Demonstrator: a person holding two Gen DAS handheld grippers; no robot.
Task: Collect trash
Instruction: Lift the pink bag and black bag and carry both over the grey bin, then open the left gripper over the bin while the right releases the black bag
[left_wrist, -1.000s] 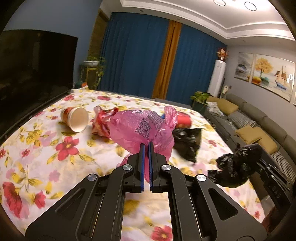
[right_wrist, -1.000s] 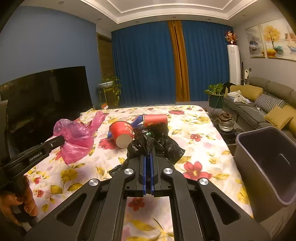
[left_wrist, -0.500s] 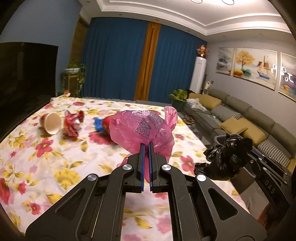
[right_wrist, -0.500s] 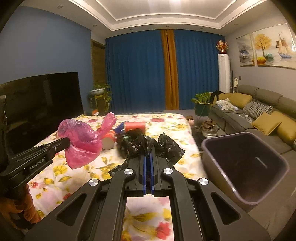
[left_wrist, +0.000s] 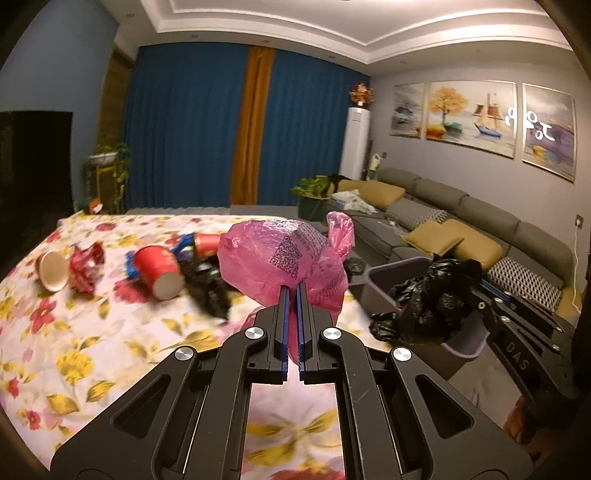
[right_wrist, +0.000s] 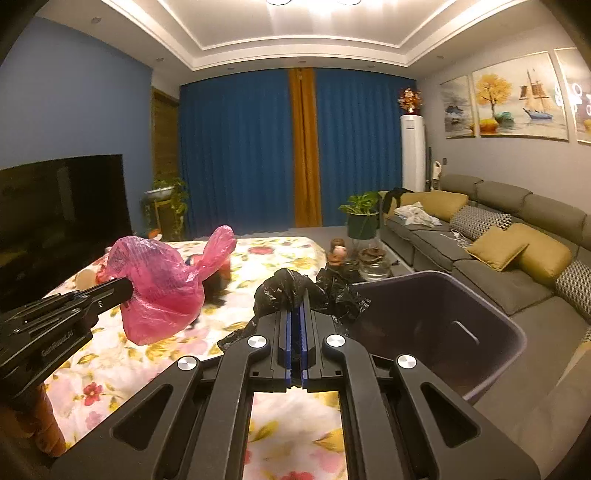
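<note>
The pink bag (left_wrist: 284, 258) hangs in the air, pinched at its lower folds by the left gripper (left_wrist: 291, 295), whose jaws are clenched on the plastic. A printed code patch shows on its side, and a knotted ear sticks up at its upper right. It is held above the edge of the flowered worktop (left_wrist: 74, 354), on the side nearest the bin (left_wrist: 376, 280).

The black bag (right_wrist: 306, 291) is crumpled and grasped by the right gripper (right_wrist: 295, 299), jaws closed tight on it. It hangs just beside the bin's near rim, over the gap between worktop and bin; in the left wrist view it overlaps the bin's opening. The bin is dark grey, open at the top, and standing on the floor against the worktop's side.

Farther from the bin, on the worktop, lie the remaining pieces: a second black bag (left_wrist: 210, 291), then a red cup (left_wrist: 159, 273) on its side with its mouth toward the camera, another red cup (left_wrist: 205, 243) behind it next to something blue (left_wrist: 184, 243), a crumpled red wrapper (left_wrist: 86, 267), and farthest off a paper cup (left_wrist: 51, 269) on its side.

Beyond the bin a grey sofa (right_wrist: 517, 236) with yellow cushions runs along the wall. A hand (right_wrist: 33, 424) holds the left gripper's handle at the left edge of the right wrist view.
</note>
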